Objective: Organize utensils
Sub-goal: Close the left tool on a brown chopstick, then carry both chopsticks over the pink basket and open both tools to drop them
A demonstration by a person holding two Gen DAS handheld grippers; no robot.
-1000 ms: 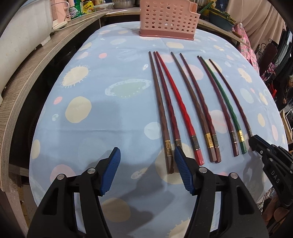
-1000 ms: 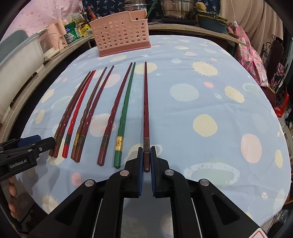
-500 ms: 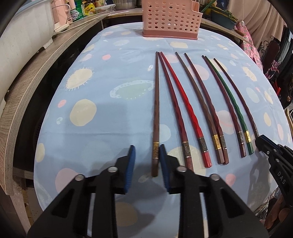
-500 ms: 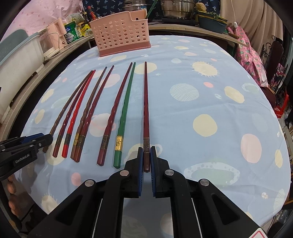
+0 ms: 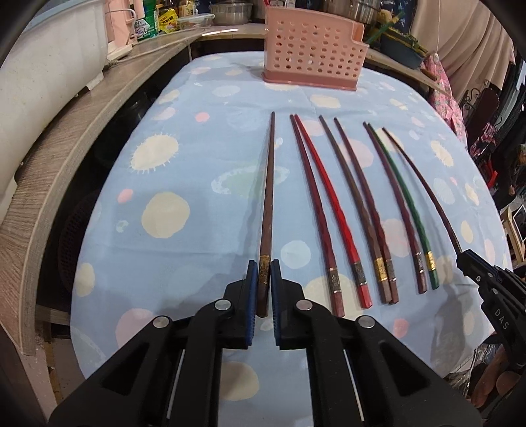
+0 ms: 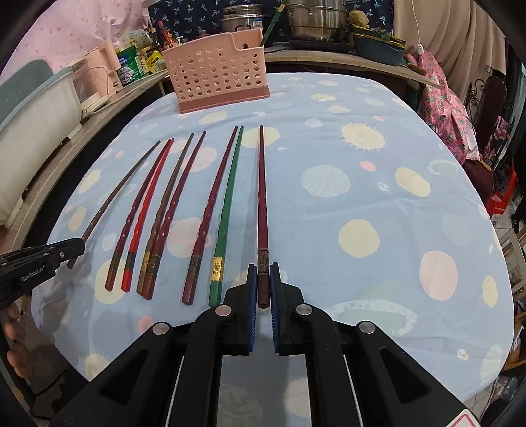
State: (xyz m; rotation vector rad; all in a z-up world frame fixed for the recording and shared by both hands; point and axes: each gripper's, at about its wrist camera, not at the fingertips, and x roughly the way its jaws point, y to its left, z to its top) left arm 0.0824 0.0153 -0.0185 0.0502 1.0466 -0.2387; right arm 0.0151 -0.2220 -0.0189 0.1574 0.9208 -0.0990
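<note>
Several chopsticks lie side by side on the blue spotted tablecloth (image 5: 184,164). My left gripper (image 5: 263,267) is shut on the thick end of a brown chopstick (image 5: 268,197), the leftmost one, set apart from the row. My right gripper (image 6: 263,271) is shut on the thick end of a dark red chopstick (image 6: 262,197), the rightmost one. Between them lie a red chopstick (image 5: 328,203), a green chopstick (image 6: 227,210) and several dark ones. A pink perforated utensil holder (image 5: 312,52) stands at the table's far edge, also in the right wrist view (image 6: 218,83).
A wooden counter (image 5: 65,131) curves along the left with a white appliance (image 5: 42,65), jars and packets. Pots (image 6: 315,16) and a blue basin (image 6: 378,49) stand behind the table. Pink cloth (image 6: 447,108) hangs at the right.
My left gripper has closed on the brown chopstick and drawn it leftward, away from the row. The right gripper stays shut on the dark red chopstick, unmoved.
</note>
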